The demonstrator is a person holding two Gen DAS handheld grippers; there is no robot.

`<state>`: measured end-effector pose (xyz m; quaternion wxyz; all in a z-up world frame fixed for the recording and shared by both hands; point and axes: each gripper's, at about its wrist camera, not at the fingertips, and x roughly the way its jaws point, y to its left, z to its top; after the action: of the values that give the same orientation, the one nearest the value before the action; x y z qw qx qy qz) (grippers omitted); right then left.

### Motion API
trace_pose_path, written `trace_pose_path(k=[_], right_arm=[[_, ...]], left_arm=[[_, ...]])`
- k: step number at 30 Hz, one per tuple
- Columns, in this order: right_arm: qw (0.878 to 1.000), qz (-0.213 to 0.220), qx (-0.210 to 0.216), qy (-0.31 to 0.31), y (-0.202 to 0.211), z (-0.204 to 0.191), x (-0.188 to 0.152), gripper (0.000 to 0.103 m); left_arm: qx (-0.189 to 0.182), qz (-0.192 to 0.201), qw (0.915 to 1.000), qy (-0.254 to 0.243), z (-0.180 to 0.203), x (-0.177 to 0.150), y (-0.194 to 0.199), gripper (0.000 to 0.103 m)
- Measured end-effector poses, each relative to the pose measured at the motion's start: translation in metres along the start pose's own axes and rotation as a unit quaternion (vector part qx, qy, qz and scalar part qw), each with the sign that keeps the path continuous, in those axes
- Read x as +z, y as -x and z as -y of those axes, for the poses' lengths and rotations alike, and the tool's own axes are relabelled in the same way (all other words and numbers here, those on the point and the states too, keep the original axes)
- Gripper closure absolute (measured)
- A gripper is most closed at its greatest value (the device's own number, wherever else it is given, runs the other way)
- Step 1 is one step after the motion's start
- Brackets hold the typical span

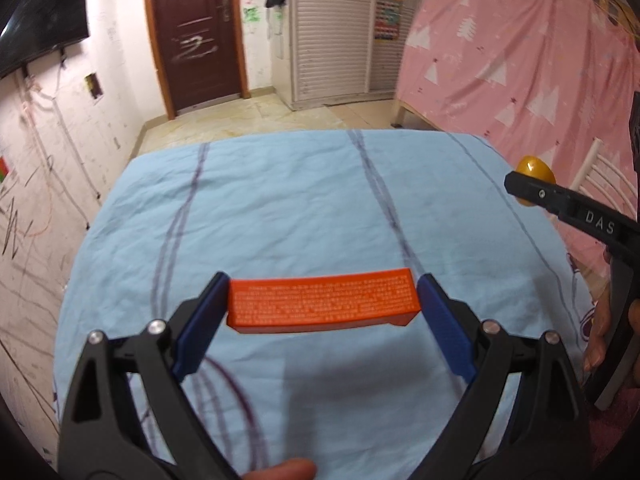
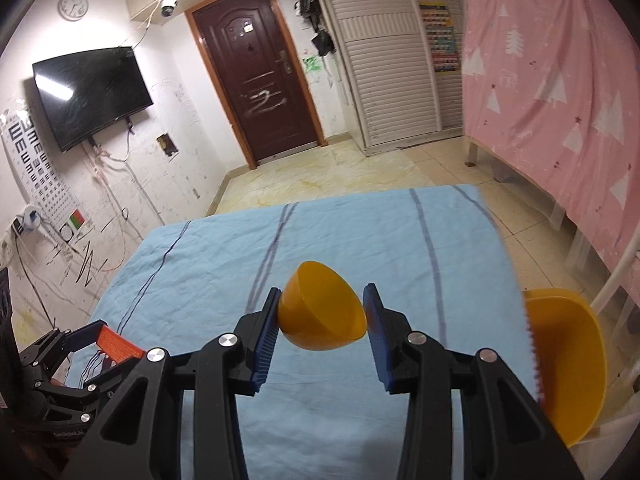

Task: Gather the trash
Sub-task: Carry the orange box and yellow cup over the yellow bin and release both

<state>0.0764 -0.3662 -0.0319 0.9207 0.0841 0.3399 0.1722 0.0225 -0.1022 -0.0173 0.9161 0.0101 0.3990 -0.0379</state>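
Observation:
My left gripper (image 1: 322, 300) is shut on a flat orange box (image 1: 322, 302) with white print, held by its two ends above the light blue tablecloth (image 1: 280, 200). My right gripper (image 2: 322, 316) is shut on a small yellow half-shell cup (image 2: 320, 312), its blue pads pressing both sides. In the left wrist view the right gripper (image 1: 520, 184) shows at the right edge with the yellow cup (image 1: 534, 168) at its tip. In the right wrist view the left gripper (image 2: 100, 338) and the orange box (image 2: 118, 346) sit at the lower left.
A yellow bin (image 2: 568, 360) stands below the table's right edge. A pink patterned curtain (image 2: 560, 100) and a white chair frame (image 2: 616, 276) lie to the right. Tiled floor (image 2: 340, 176), a dark door (image 2: 260, 80) and a wall television (image 2: 88, 92) lie beyond the table.

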Motion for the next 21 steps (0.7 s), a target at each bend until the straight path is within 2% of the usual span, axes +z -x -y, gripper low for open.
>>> trace_pose_path(k=[9, 21], right_arm=[[0.997, 0.028, -0.052, -0.048, 0.035, 0.081, -0.005, 0.068], [0.989, 0.037, -0.103, -0.105, 0.058, 0.167, -0.03, 0.068]], left_arm=[[-0.051, 0.01, 0.9976, -0.047, 0.073, 0.033, -0.005, 0.013], [-0.088, 0.01, 0.988, -0.127, 0.17, 0.056, -0.005, 0.013]])
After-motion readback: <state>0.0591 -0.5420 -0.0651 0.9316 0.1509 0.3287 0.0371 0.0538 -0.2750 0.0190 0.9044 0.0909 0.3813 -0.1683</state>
